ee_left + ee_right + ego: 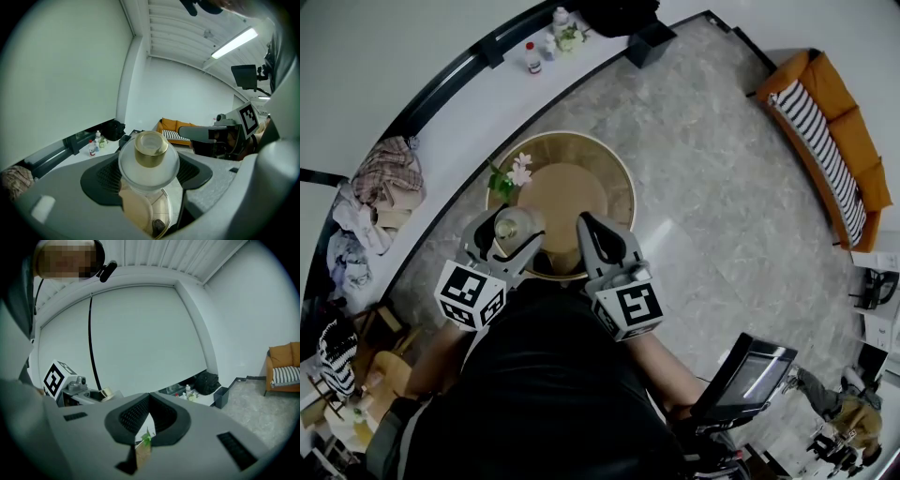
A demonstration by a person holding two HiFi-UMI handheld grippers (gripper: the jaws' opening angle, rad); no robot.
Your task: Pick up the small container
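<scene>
- Possession of the small container [149,157] lay with the left gripper [149,180]: in the left gripper view its dark ribbed pads were clamped on either side of the frosted round body, with the gold cap [151,149] standing upward at the centre of the frame.
- In the head view the same container [516,223] sat between the left gripper's [510,234] jaws at centre left, over the near edge of the round wooden counter [619,178].
- Part of the wooden top and pale floor showed under the jar in the left gripper view, so it looked lifted clear of the surface rather than resting on it; the pick-up seemed essentially made.
- Holding the body and not the cap probably gave the pads the widest part to bear on and kept the jar upright.
- Just to the right in the head view, the right gripper [598,230] hovered over the same edge. In its own view the right gripper [149,413] had its jaws together and held nothing; only a green sprig [146,439] showed beyond the slit below them.
- A white flower [517,172] stood on the counter just above the held jar in the head view, near enough to be brushed by a careless move.
</scene>
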